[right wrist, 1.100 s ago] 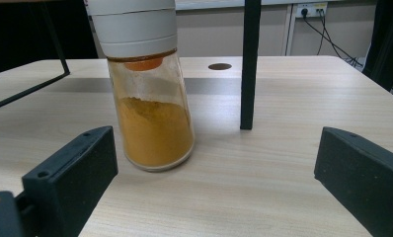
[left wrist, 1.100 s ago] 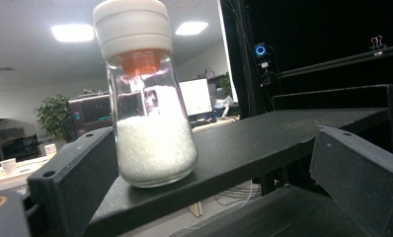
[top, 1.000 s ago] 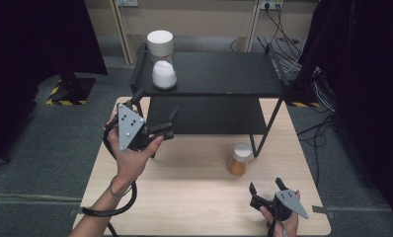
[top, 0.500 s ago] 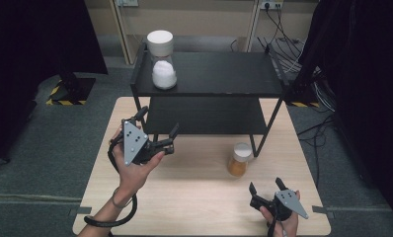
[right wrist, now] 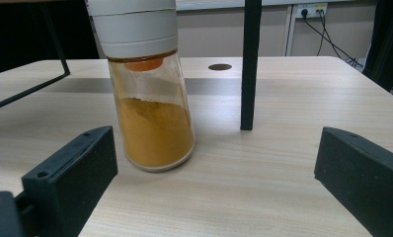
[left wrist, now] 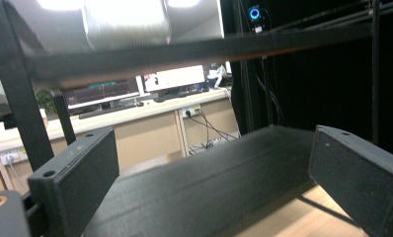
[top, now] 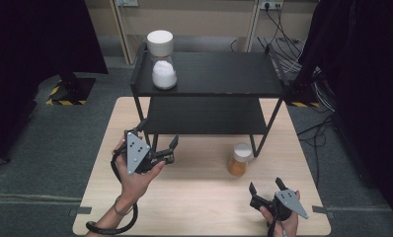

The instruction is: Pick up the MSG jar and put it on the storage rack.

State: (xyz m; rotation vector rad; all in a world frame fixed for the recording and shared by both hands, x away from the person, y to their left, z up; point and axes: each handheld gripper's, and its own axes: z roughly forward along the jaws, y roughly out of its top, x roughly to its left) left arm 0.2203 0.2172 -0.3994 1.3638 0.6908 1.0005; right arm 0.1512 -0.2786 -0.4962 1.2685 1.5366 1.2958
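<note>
While your left tongs (top: 160, 143) hover at the front left corner of the black rack (top: 209, 79), their jaws stand wide apart with nothing between them. In the left gripper view they point at the front edge of the lower shelf (left wrist: 209, 173), with the top shelf crossing overhead. You have open room between the two shelves, but the rack's front left leg (left wrist: 17, 98) stands just beside the left jaw.

Your right tongs (top: 266, 190) sit low near the front right corner of the bench (top: 194, 207), jaws also spread and empty. They face the jar of orange powder (top: 239, 159), which stands upright on the bench with a white cap, near the tongs but not touched. In the right gripper view the jar (right wrist: 152, 98) sits toward the left jaw's side, and the rack's front right leg (right wrist: 250, 64) comes down to the bench just beside it — a tight gap on that side. The bench between jar and jaws is bare wood.

On the top shelf, at its left end close to the edge, stands a jar of white powder (top: 163, 59), well apart from both tongs. The right edge of the bench runs just beside your right hand (top: 281, 219) — little room there.
</note>
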